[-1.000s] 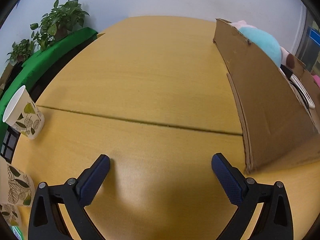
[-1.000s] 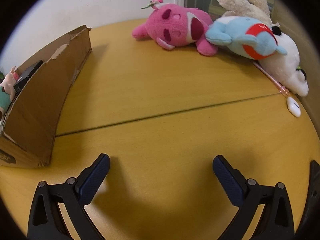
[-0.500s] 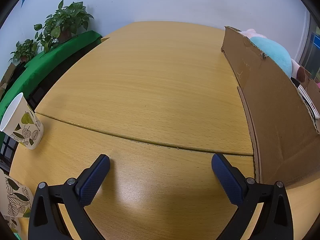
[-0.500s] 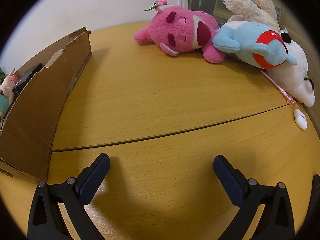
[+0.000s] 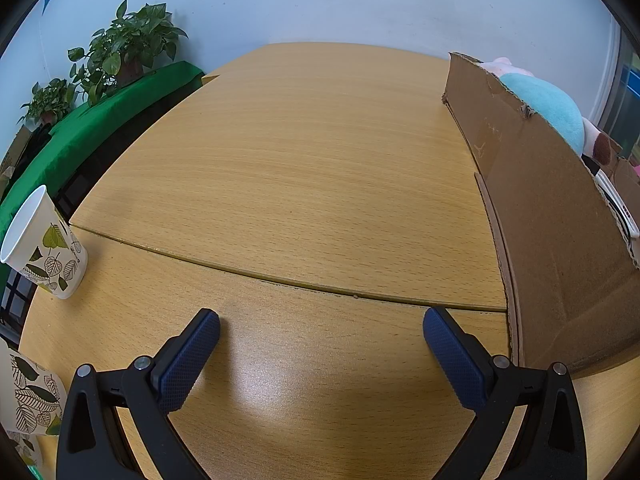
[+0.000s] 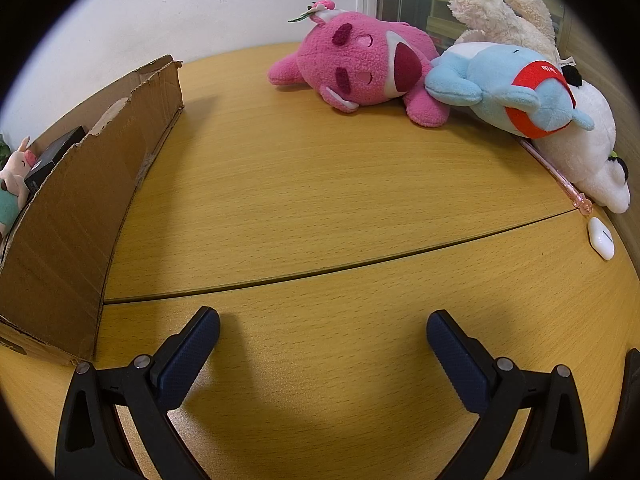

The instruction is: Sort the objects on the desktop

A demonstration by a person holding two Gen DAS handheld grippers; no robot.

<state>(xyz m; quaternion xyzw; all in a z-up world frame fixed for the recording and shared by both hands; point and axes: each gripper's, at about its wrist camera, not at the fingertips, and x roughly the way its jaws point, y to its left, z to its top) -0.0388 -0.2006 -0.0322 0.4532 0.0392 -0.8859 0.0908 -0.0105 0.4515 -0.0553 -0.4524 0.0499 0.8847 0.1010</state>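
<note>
My left gripper (image 5: 320, 322) is open and empty above the wooden table (image 5: 304, 168). A cardboard box (image 5: 552, 216) stands to its right, holding a pale blue and pink plush (image 5: 548, 100). A leaf-print paper cup (image 5: 42, 242) stands at the left. My right gripper (image 6: 322, 326) is open and empty. Far ahead of it lie a pink plush (image 6: 360, 68), a blue plush with a red band (image 6: 516, 88), a white plush (image 6: 588, 152) and a cream plush (image 6: 504, 16). A pink pen (image 6: 560, 178) and a small white case (image 6: 601, 238) lie at the right. The box (image 6: 76, 216) is at its left.
A second leaf-print cup (image 5: 30, 398) sits at the lower left edge. Potted plants (image 5: 120, 52) stand on a green-covered surface (image 5: 92, 132) beyond the table's left edge. A seam (image 6: 360, 260) crosses the tabletop. A black box (image 6: 56, 156) lies inside the cardboard box.
Both grippers have tilted up slightly. In the left view the box has slid right and the cup is nearer. In the right view the plush toys have shifted right and down.
</note>
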